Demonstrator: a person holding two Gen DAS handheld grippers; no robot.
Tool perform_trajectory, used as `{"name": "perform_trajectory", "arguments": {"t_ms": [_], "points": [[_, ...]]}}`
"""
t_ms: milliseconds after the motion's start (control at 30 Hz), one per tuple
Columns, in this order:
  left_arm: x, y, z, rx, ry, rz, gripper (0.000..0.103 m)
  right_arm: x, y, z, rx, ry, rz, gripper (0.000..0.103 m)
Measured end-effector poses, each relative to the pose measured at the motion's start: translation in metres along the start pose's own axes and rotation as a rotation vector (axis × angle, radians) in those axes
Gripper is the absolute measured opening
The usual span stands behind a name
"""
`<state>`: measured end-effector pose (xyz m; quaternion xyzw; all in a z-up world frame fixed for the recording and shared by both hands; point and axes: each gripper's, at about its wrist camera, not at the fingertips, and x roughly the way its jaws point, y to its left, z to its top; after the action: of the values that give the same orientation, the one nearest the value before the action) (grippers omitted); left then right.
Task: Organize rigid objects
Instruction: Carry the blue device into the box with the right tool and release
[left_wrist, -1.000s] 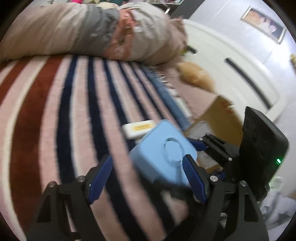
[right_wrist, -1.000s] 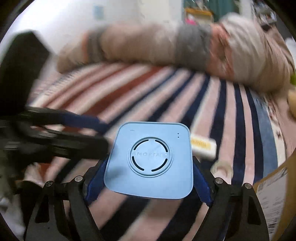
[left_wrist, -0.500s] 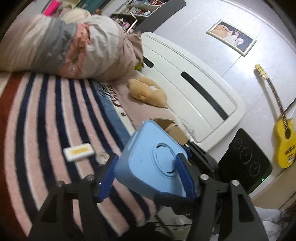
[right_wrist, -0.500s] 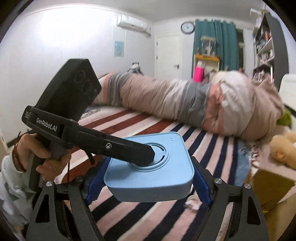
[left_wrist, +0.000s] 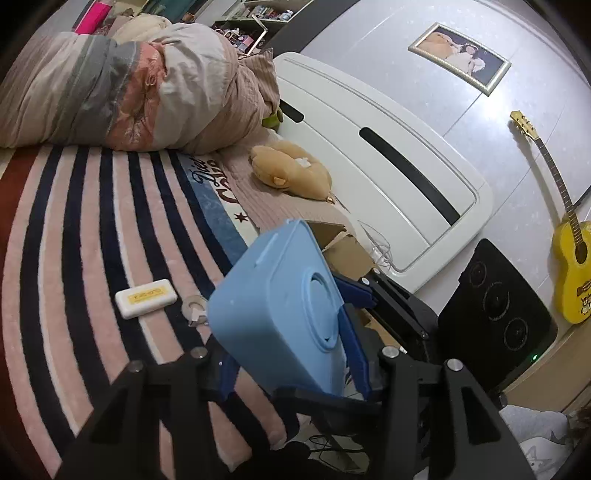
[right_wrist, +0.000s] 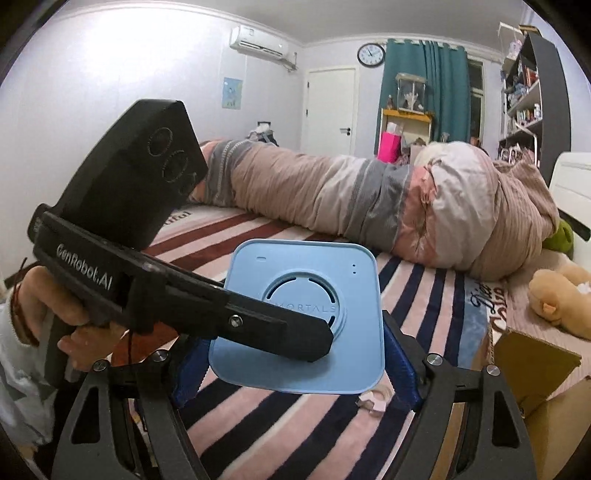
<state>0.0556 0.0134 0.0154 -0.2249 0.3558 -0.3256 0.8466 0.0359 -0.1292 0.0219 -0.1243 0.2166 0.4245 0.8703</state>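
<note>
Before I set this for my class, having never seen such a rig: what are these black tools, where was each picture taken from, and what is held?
A person holds two hand grippers, each with a fisheye camera looking along its fingers. One picture looks from the left gripper, the other from the right gripper. Both clamp one blue box, held above a striped blanket. On the blanket lie a white case and a tape ring.

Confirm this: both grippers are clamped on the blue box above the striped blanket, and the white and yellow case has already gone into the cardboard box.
Not quite. The white and yellow case lies on the striped blanket, outside the cardboard box, as the left wrist view shows. Both the left gripper and right gripper do clamp the blue box.
</note>
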Motion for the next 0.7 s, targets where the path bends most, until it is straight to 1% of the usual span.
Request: {"name": "perform_trajectory", "arguments": {"t_ms": [133,233,267,300,333,433,500,600,700], "points": [[0.014,-0.025,0.011,0.061,0.028,0.012,0.046,-0.016,-0.015,0.003,0.046,0.012,-0.005,0.079],[0.034,-0.052,0.024,0.122,0.057,0.015,0.045,-0.035,-0.034,0.002,0.092,0.010,-0.026,0.079],[0.043,-0.062,0.029,0.145,0.065,0.021,0.037,-0.041,-0.042,0.001,0.107,0.010,-0.037,0.079],[0.054,-0.071,0.035,0.163,0.079,0.019,0.031,-0.049,-0.053,-0.002,0.129,0.016,-0.059,0.078],[0.063,-0.078,0.039,0.171,0.098,0.009,0.029,-0.054,-0.061,-0.004,0.148,0.024,-0.073,0.078],[0.105,-0.103,0.049,0.234,0.163,0.008,0.029,-0.073,-0.095,-0.017,0.235,0.041,-0.106,0.078],[0.125,-0.113,0.051,0.250,0.199,0.010,0.029,-0.083,-0.114,-0.025,0.277,0.056,-0.131,0.078],[0.158,-0.119,0.053,0.246,0.255,0.004,0.030,-0.090,-0.140,-0.036,0.329,0.104,-0.149,0.077],[0.178,-0.120,0.052,0.247,0.296,0.014,0.033,-0.089,-0.157,-0.043,0.355,0.170,-0.169,0.077]]}}
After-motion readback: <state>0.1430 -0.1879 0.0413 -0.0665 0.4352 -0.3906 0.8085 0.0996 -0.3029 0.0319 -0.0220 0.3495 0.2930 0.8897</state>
